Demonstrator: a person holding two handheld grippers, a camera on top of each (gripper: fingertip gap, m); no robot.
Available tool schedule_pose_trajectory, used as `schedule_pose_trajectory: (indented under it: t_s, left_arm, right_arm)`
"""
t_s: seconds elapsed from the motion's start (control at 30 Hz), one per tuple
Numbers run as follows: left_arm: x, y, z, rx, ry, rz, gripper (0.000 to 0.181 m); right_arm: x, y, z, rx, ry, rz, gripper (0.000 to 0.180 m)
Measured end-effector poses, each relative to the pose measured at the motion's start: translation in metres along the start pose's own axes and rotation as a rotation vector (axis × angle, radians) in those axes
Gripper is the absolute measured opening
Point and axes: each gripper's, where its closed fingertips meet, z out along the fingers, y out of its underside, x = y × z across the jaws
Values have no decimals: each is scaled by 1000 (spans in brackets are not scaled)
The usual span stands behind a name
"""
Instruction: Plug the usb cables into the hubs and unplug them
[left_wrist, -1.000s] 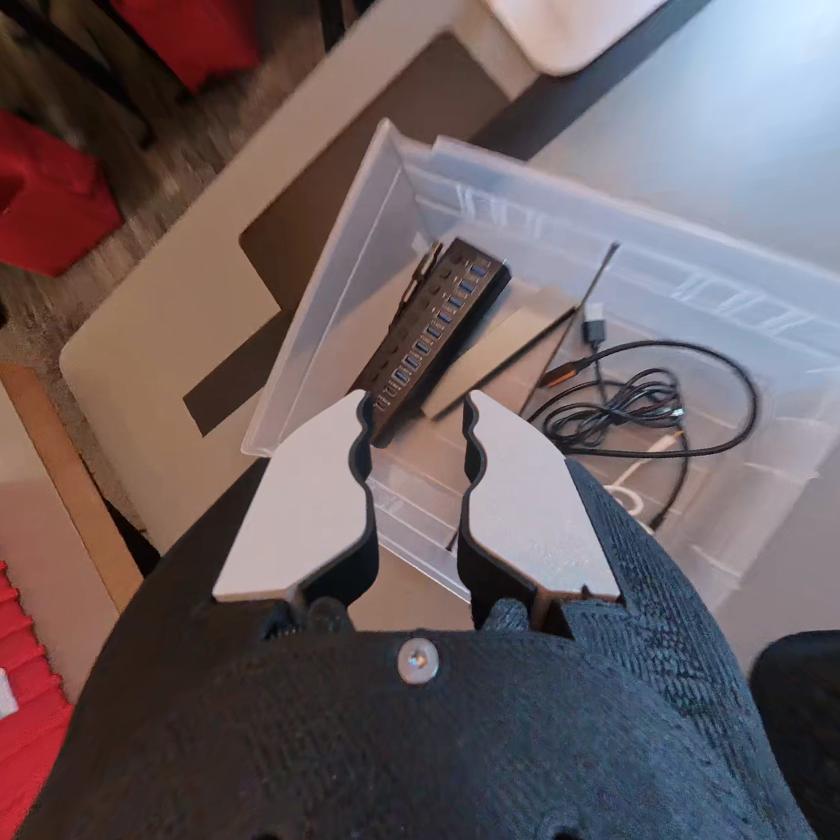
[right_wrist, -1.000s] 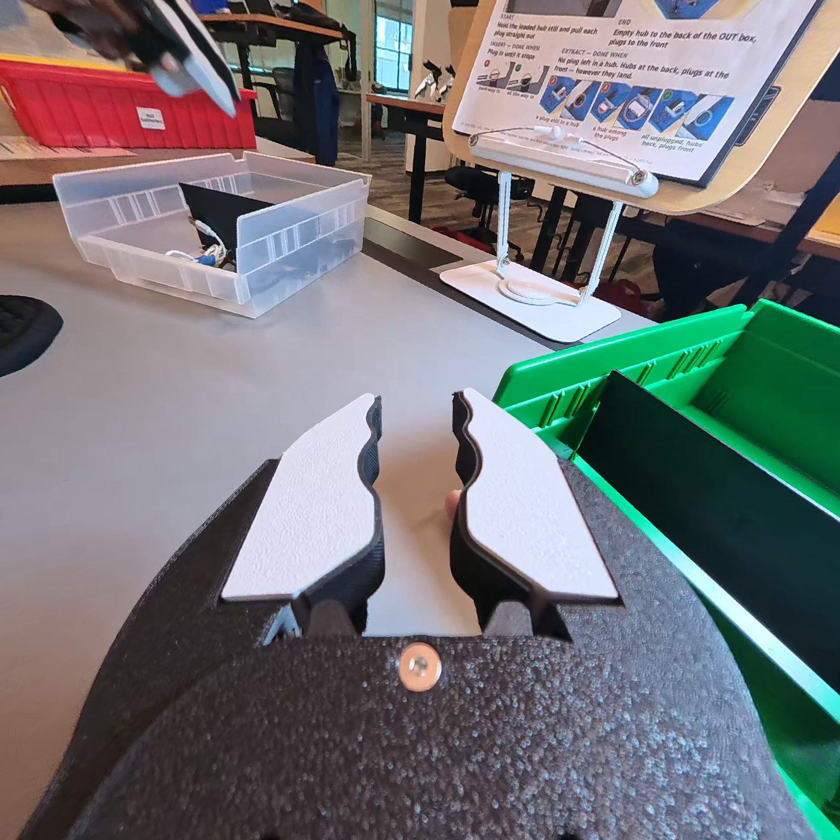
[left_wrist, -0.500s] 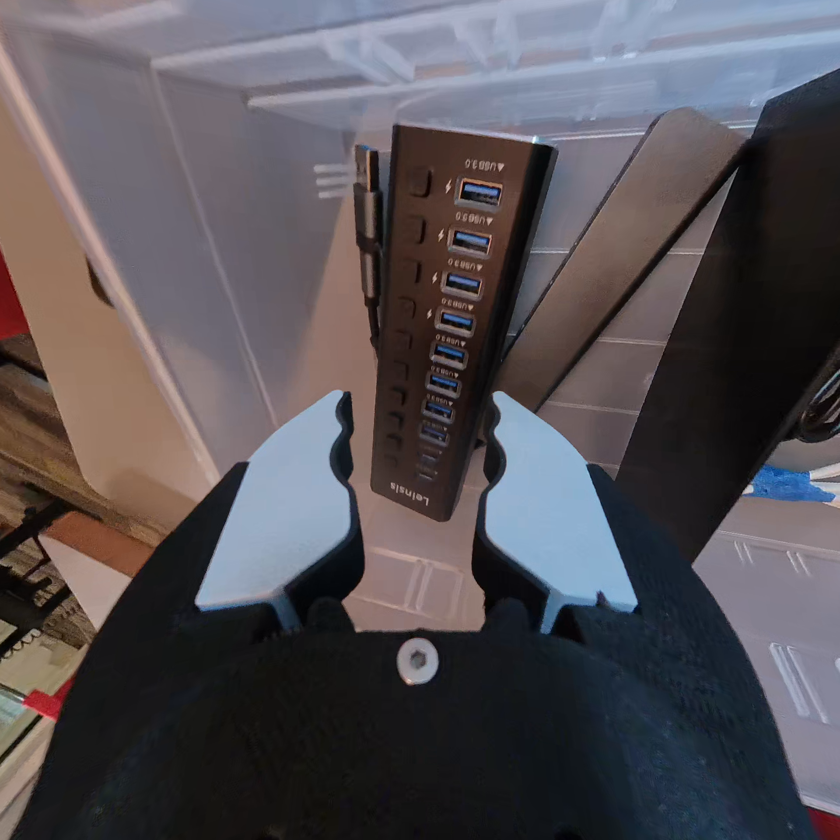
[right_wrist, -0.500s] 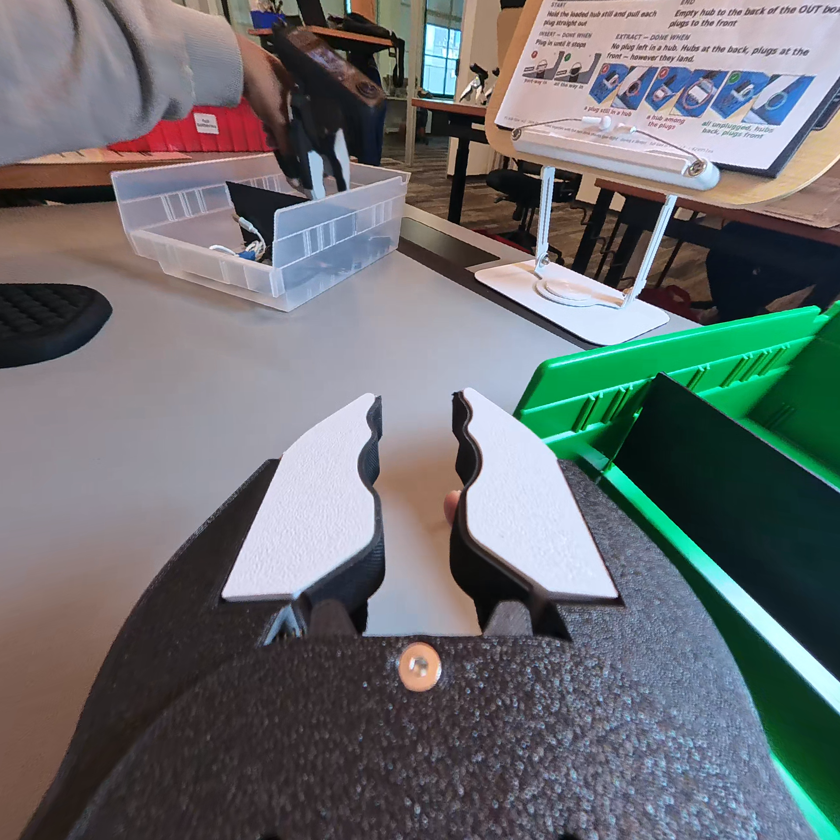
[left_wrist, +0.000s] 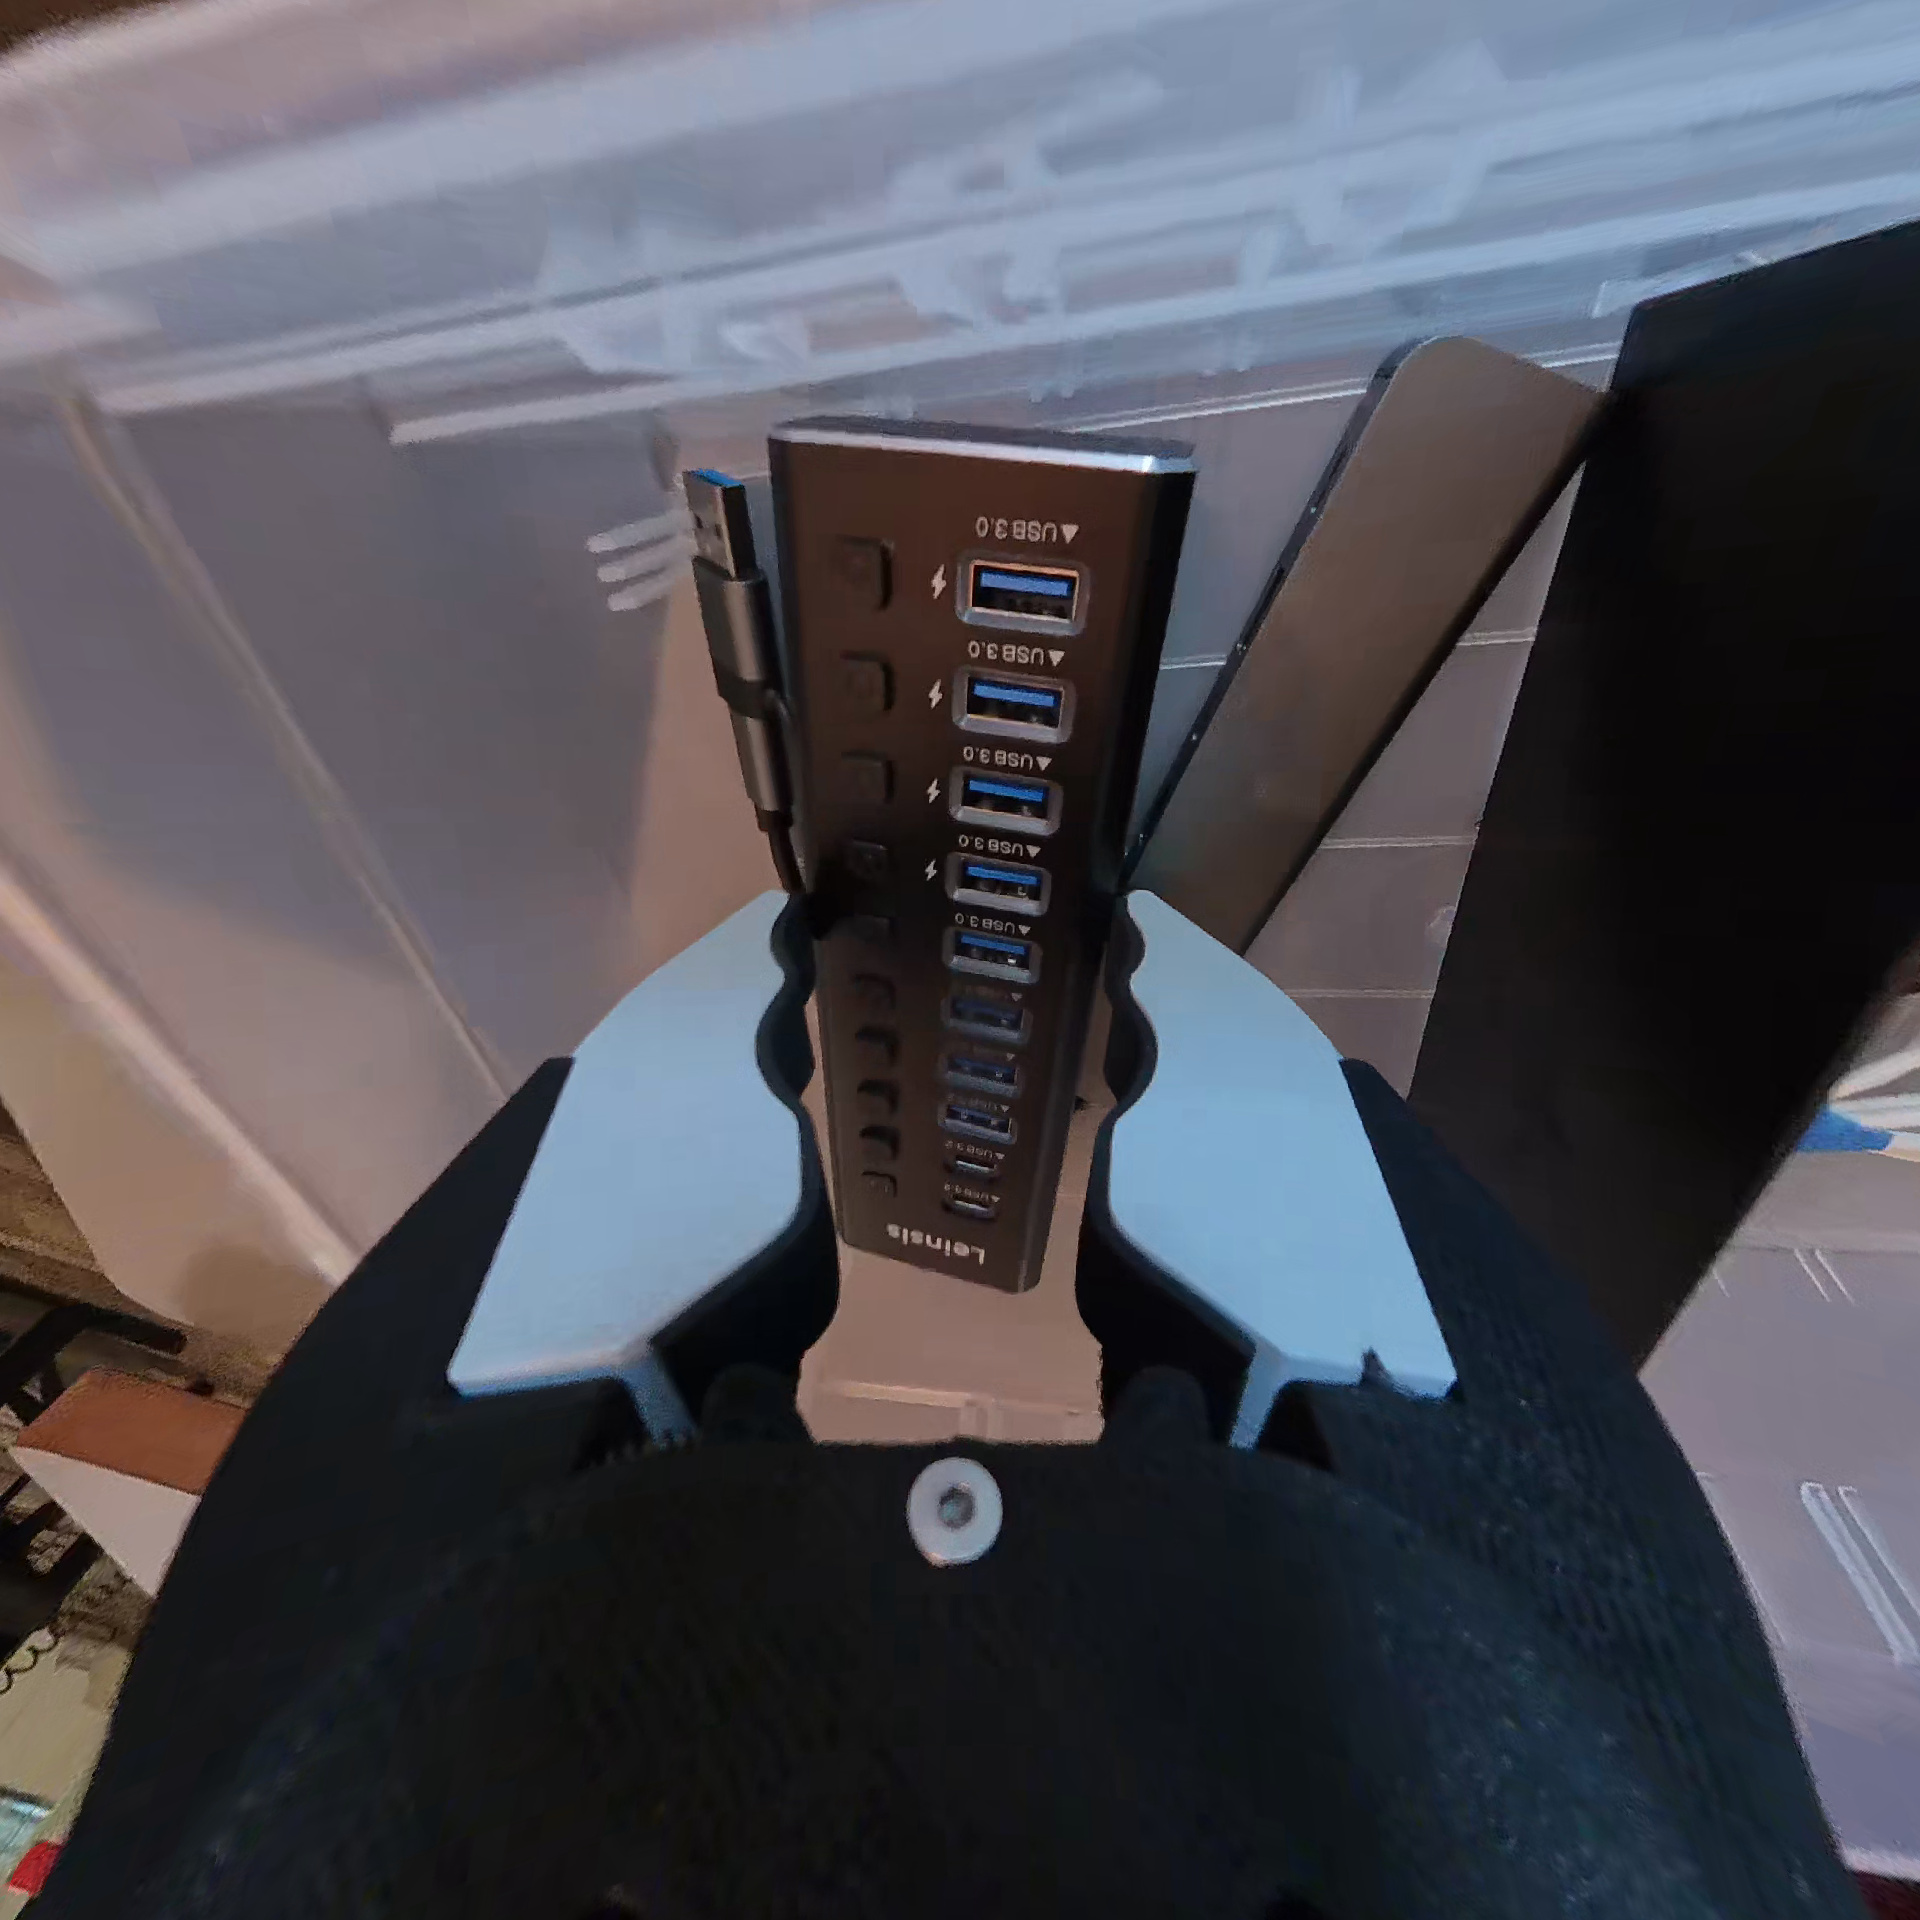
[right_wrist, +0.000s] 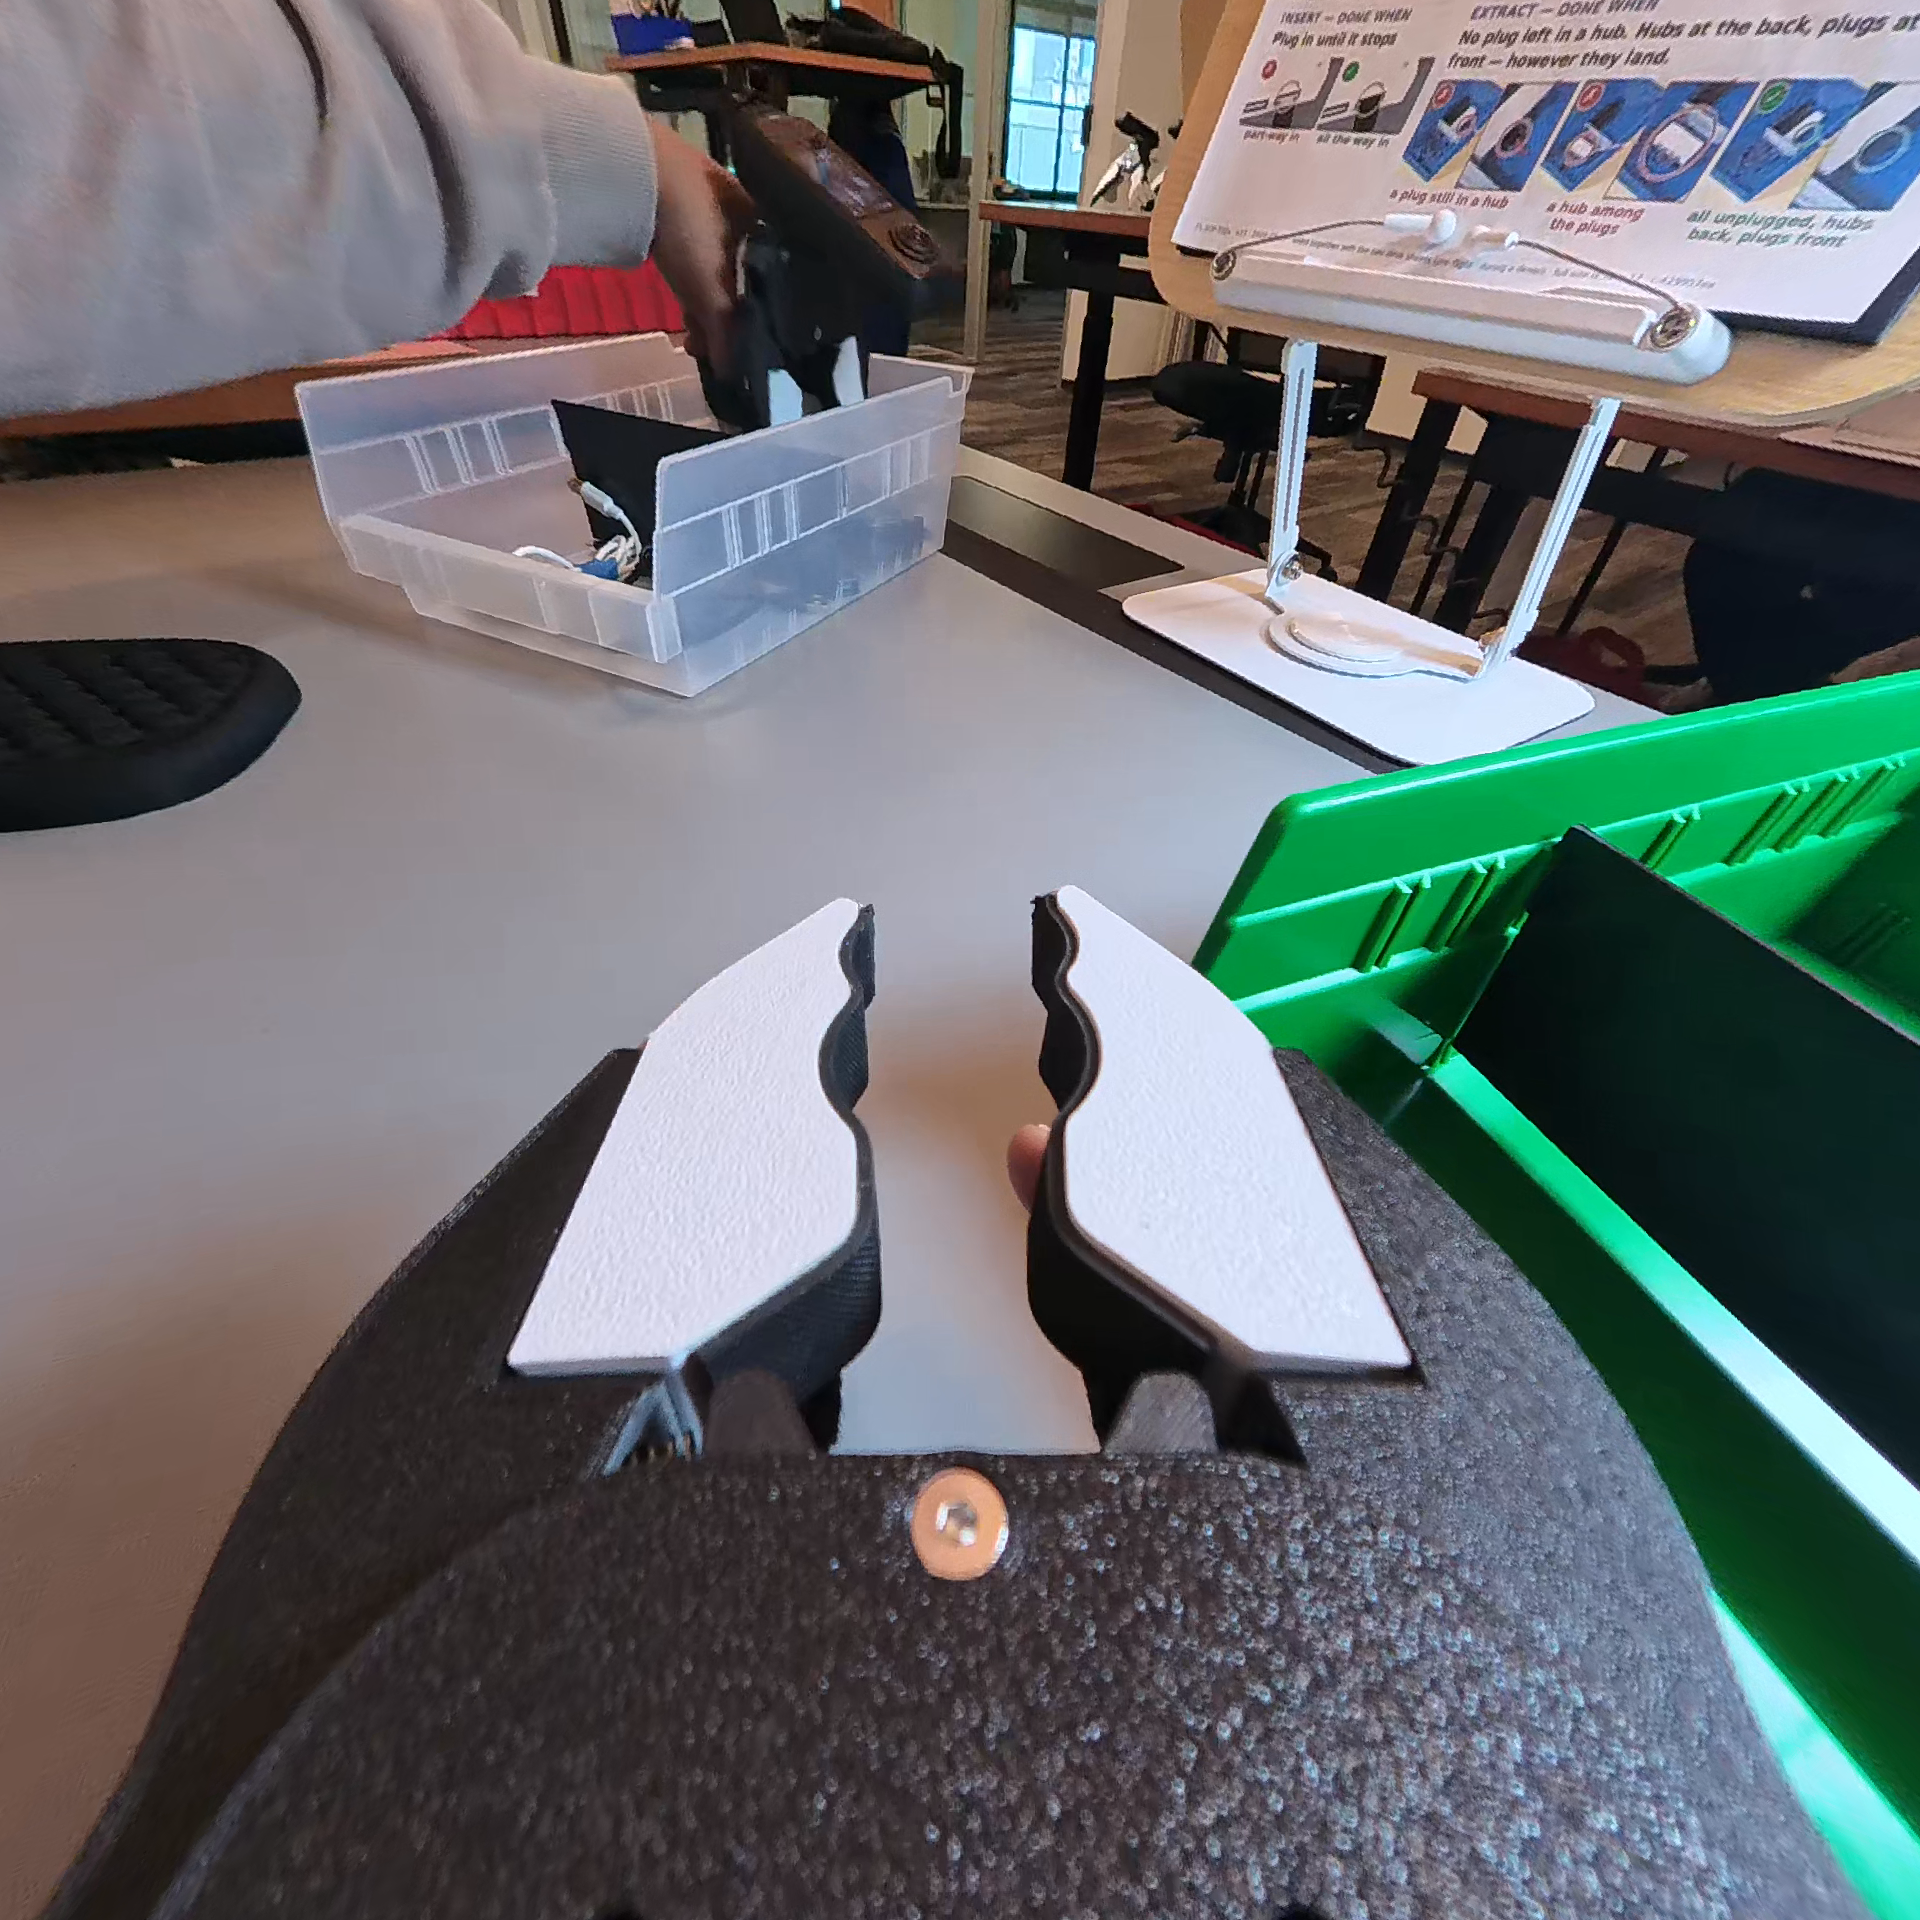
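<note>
A black multi-port USB hub (left_wrist: 977, 727) stands on end in the clear plastic bin (left_wrist: 312, 675), its blue ports facing me. A grey USB plug (left_wrist: 738, 644) on a short cable lies along its left side. My left gripper (left_wrist: 956, 935) is open, its fingers on either side of the hub's lower half, close to its sides. It also shows in the right wrist view (right_wrist: 800, 384), reaching into the clear bin (right_wrist: 810, 520). My right gripper (right_wrist: 951, 914) is open and empty, low over the grey table beside the green bin (right_wrist: 1455, 862).
A grey flat slab (left_wrist: 1382, 644) leans behind the hub, next to a black divider (left_wrist: 1683, 831). White and blue cables (right_wrist: 592, 561) lie in the bin's front part. A stand with an instruction sheet (right_wrist: 1351, 665) is at the back right. A black pad (right_wrist: 114, 717) lies at the left. The grippers' ends are close to 50 cm from one another. From my left tips it is roughly 4 cm to the grey USB plug (left_wrist: 738, 644); from my right, 50 cm.
My left gripper came down into the clear bin and moved forward until the hub sits between its fingers. My right gripper drifted slightly and stayed open.
</note>
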Motion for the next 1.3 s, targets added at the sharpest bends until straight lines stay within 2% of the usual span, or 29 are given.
schedule_pose_trajectory:
  t_s: [0.13, 0.3, 0.47, 0.53, 0.7, 0.77, 0.83, 0.9, 0.93, 1.03, 1.13, 1.3]
  left_arm:
    - [2, -1, -34, 155, -76, -38, 55]
    - [29, -17, -125, 469, -203, -56, 55]
    - [121, -78, -228, 941, -297, -19, 55]
    - [177, -109, -249, 1110, -241, 2, 55]
    - [306, -186, -247, 1371, 7, 95, 55]
    - [340, -208, -240, 1421, 100, 147, 55]
    - [364, -223, -232, 1450, 183, 182, 55]
    - [370, -229, -223, 1447, 181, 181, 54]
    - [370, -230, -219, 1444, 181, 173, 55]
    - [368, -230, -218, 1538, 267, 112, 54]
    - [364, -224, -214, 1556, 371, 66, 56]
    - [356, -216, -210, 1577, 364, 59, 65]
  right_arm:
    - [-1, -3, -4, 18, -5, 6, 29]
    - [-12, -11, -6, 44, -30, -18, 29]
    - [-28, -20, -1, 50, -30, -49, 31]
    - [-37, -30, 5, 56, -34, -56, 36]
    - [-87, -66, 27, 31, -179, -144, 64]
    - [-112, -69, 36, -27, -269, -149, 77]
    - [-124, -60, 44, -60, -274, -209, 79]
    - [-117, -53, 49, -1, -205, -248, 66]
    - [-118, -48, 49, 8, -234, -206, 65]
    - [-119, -47, 48, 36, -273, -166, 64]
    - [-125, -49, 47, 89, -367, -20, 64]
    - [-120, -38, 43, 80, -403, 75, 64]
